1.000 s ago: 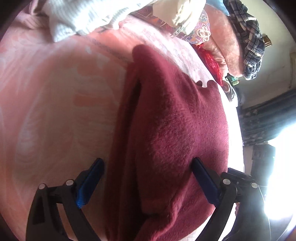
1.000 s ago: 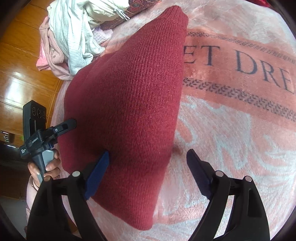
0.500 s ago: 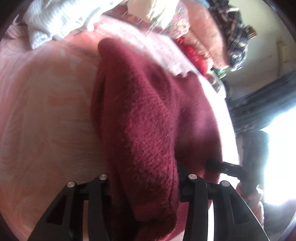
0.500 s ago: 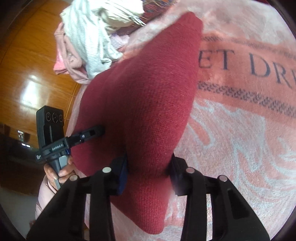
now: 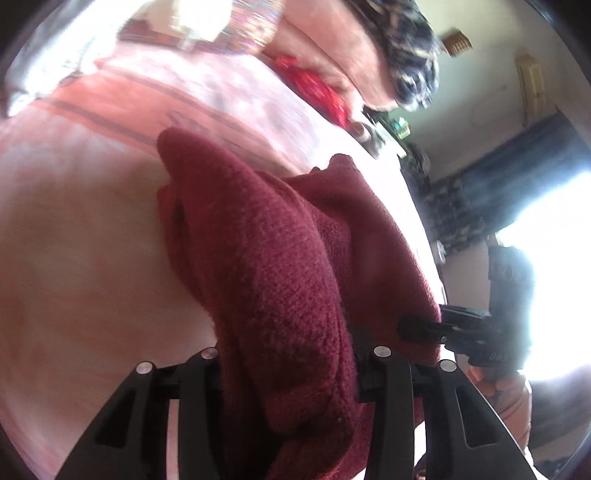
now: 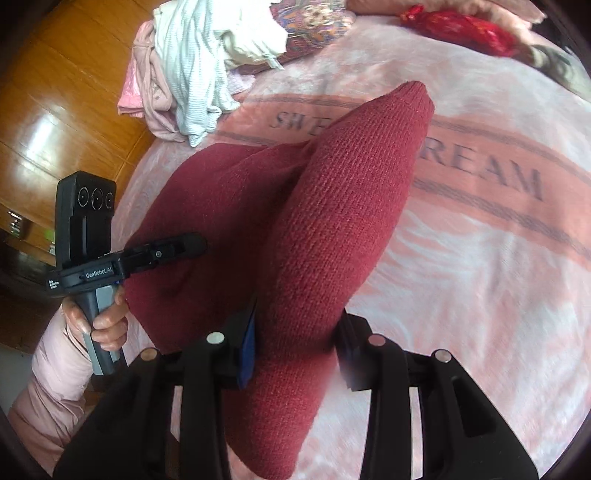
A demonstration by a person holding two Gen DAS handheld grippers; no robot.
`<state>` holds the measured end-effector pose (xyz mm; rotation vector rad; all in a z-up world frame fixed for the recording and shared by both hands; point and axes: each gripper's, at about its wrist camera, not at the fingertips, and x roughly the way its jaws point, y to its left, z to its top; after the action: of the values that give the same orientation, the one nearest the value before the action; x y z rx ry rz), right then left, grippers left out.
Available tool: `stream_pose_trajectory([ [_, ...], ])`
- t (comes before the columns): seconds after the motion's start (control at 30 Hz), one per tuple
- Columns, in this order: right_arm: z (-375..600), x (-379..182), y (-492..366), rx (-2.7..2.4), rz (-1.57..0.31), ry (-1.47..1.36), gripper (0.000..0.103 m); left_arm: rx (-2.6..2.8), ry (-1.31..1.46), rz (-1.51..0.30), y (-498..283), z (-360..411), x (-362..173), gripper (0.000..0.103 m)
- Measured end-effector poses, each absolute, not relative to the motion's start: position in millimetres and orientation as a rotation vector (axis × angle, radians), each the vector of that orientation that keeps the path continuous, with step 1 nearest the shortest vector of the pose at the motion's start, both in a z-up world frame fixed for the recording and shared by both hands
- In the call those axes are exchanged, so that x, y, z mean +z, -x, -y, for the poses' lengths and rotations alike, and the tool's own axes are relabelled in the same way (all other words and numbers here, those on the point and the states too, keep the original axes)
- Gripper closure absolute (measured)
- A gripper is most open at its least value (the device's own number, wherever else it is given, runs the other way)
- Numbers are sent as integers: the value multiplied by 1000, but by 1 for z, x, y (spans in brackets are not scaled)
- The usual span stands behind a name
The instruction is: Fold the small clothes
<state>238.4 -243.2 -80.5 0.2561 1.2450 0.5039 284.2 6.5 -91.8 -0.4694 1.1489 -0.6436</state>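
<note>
A dark red knitted sweater (image 5: 266,258) lies folded lengthwise on a pink blanket (image 5: 74,240). My left gripper (image 5: 288,354) is shut on a thick bunch of the sweater's near edge, which is raised off the blanket. In the right wrist view the sweater (image 6: 343,206) rises as a ridge, and my right gripper (image 6: 295,332) is shut on its other near corner. The left gripper (image 6: 166,254), in a person's hand (image 6: 107,325), grips the left edge there. The right gripper (image 5: 424,326) shows at the sweater's right edge. The pads are mostly buried in knit.
A pile of white and pink clothes (image 6: 199,62) sits at the blanket's far left corner. A red bundle (image 6: 461,26) lies at the far edge. Pillows and a plaid cloth (image 5: 406,55) are stacked behind. Wooden floor (image 6: 55,110) lies left of the bed.
Both grippers went from open around the sweater's near edge to shut on it. Both have lifted, and the near edge now rises off the blanket.
</note>
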Motion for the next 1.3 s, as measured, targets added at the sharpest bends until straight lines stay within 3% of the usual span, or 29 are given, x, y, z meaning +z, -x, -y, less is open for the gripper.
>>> stream_pose_trajectory([
  [0.2,295,-81,-199,455,-1261,-304,68,-656,422,-1188,-242,57,-95,62],
  [0.5,292,-121,-151,433,-1360,-295,66,-617,295,-1234,-199,79,-115,60],
  [0.67,290,-139,-149,404,-1378,-311,56,-584,248,-1207,-190,74,-142,43],
  [0.87,308,-114,-163,401,-1338,-396,43,-599,328,-1193,-210,49,-115,40],
  [0.93,316,-100,-177,389,-1280,-414,34,-573,386,-1170,-225,39,-111,39],
  [1.1,324,-94,-214,335,-1246,-456,27,-530,437,-1153,-256,31,-113,38],
  [1.17,328,-103,-227,291,-1261,-462,28,-522,467,-1162,-270,39,-118,43],
  [1.2,331,-109,-230,282,-1269,-473,35,-530,471,-1171,-278,46,-122,62],
  [1.23,331,-117,-236,269,-1281,-477,50,-527,462,-1168,-277,47,-123,69],
  [1.27,334,-122,-238,245,-1287,-467,55,-529,439,-1153,-281,52,-124,83],
  [1.3,336,-124,-238,236,-1285,-472,60,-533,419,-1147,-283,59,-125,89],
])
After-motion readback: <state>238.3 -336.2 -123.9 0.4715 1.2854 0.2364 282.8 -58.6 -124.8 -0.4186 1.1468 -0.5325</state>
